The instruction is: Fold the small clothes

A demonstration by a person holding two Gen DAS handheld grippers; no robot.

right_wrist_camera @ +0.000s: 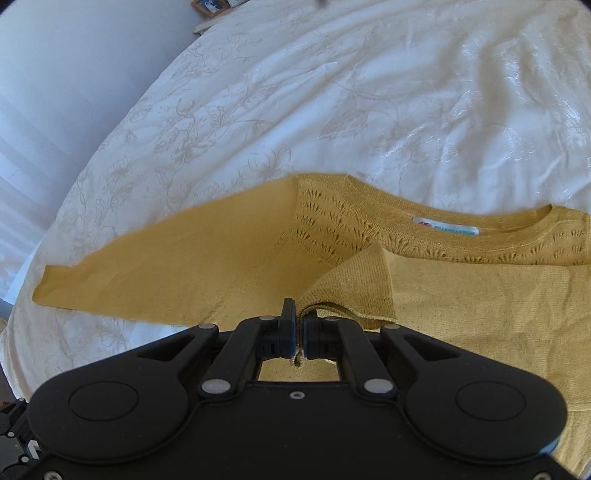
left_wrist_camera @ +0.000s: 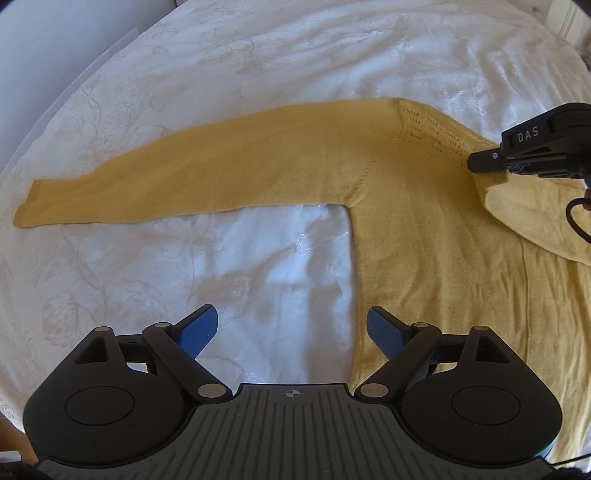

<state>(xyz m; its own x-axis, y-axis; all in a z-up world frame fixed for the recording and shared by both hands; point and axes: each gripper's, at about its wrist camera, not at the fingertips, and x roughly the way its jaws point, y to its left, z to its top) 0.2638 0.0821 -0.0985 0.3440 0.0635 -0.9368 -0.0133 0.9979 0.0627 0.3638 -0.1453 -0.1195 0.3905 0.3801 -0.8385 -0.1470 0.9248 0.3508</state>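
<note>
A mustard-yellow knitted sweater [left_wrist_camera: 424,229] lies flat on a white bed, neckline away from me. Its left sleeve [left_wrist_camera: 177,173] stretches out straight to the left. The other sleeve's cuff [right_wrist_camera: 354,291] is folded over the body, pinched in my right gripper [right_wrist_camera: 299,325], which is shut on it. In the left wrist view that right gripper [left_wrist_camera: 491,166] holds the cuff above the sweater's shoulder. My left gripper [left_wrist_camera: 291,332] hovers open over the sweater's side edge, below the armpit, with nothing between its blue pads [left_wrist_camera: 199,332]. A white label [right_wrist_camera: 447,227] shows inside the collar.
The white bedspread [right_wrist_camera: 332,92] with a pale floral pattern reaches far beyond the sweater. Its edge curves along the left, with a pale wall [right_wrist_camera: 55,92] past it. A framed picture [right_wrist_camera: 210,5] stands at the far top.
</note>
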